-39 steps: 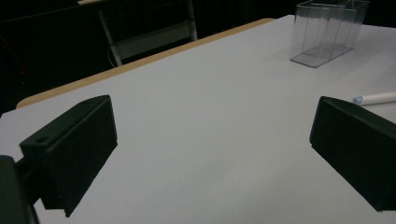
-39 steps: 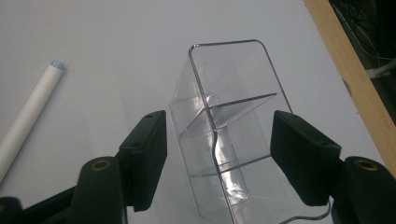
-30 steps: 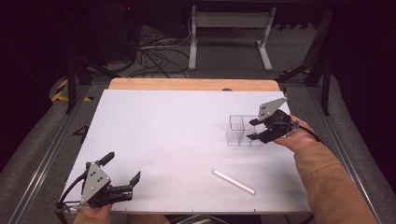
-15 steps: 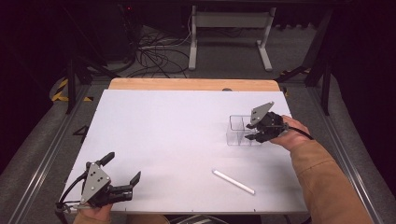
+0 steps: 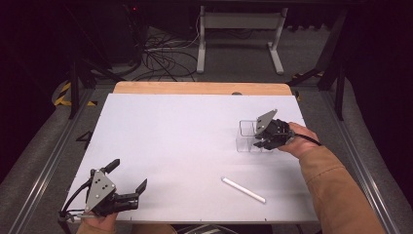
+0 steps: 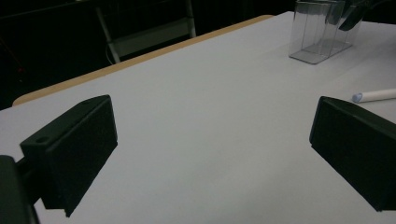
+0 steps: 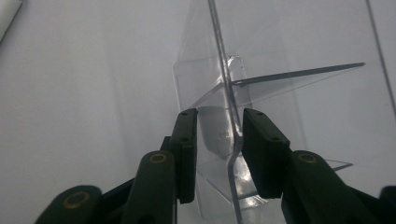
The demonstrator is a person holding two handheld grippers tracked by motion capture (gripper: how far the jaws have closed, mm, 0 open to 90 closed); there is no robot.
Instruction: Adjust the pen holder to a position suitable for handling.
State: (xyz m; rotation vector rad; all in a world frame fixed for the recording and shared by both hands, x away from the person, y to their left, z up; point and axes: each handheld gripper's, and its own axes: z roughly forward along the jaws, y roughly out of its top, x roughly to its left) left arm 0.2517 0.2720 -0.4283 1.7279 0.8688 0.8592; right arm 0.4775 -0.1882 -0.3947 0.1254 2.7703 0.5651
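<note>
Clear plastic box (image 5: 248,136) with an inner divider stands on the white counter (image 5: 185,141) near its right edge, about halfway between the near edge and the far edge.

Nearest to the person, at the near left corner of the counter, the left gripper (image 5: 127,181) is held low in the person's left hand (image 5: 97,222). Its fingers (image 6: 70,149) are spread wide apart and hold nothing; in the left gripper view only bare counter lies between them. A grey three-cornered plate (image 5: 100,185) sits on top of this gripper, and a cable trails from it over the near edge.

A little farther, toward the near right part of the counter, a white stick (image 5: 243,189) that looks like a marker or a piece of chalk lies flat and diagonal, apart from both grippers and from the box. In the left gripper view its rounded end (image 6: 373,95) shows just beyond the right finger.

Farther again, the right gripper (image 5: 258,141) reaches the box from the right side, held by the person's right hand (image 5: 299,139) in a tan sleeve (image 5: 336,190). In the right gripper view its fingers (image 7: 187,140) stand on either side of one thin clear wall of the box (image 7: 224,84), almost closed. The right finger seems to touch the wall, and a narrow gap remains at the left finger.

Beyond the counter's far edge, a wooden strip (image 5: 199,88) runs along it, then a dark floor with cables (image 5: 160,56) and a white metal stand (image 5: 238,34).
</note>
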